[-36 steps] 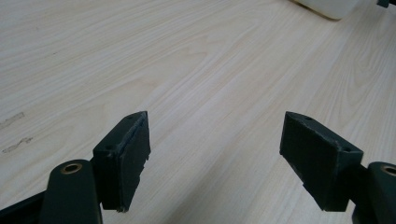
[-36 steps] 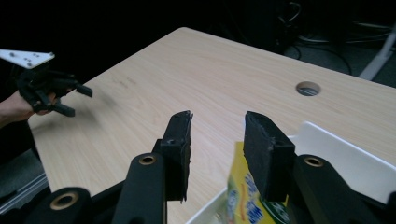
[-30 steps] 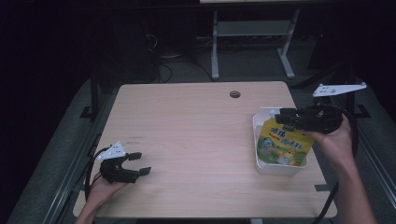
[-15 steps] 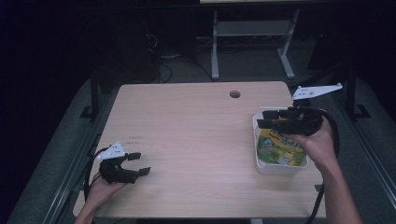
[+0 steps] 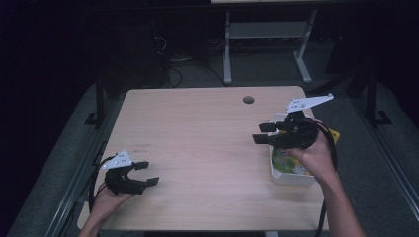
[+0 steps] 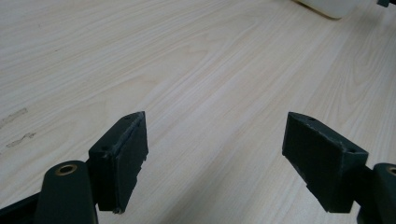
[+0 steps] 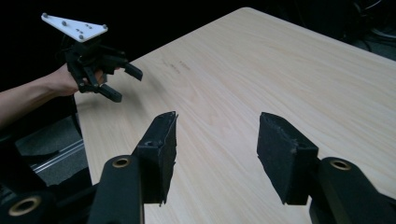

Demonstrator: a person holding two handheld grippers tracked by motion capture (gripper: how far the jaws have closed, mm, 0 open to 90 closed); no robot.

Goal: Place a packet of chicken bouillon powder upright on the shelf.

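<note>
left gripper (image 5: 144, 173) resting jaws apart, nothing between, low at counter (image 5: 197, 148) left front | pouch (image 5: 289, 163) lying in white tub (image 5: 291, 177) at right edge: looking light, soft, slick; pinching a top corner | right gripper (image 5: 262, 133) jaws just widening, nothing between; shifted leftward off pouch since earlier frame

Partly hidden behind the right hand (image 5: 316, 158): the yellow-green packet (image 5: 286, 162), print too small to read. White bin (image 6: 334, 5), probably, cropped at top edge.
</note>
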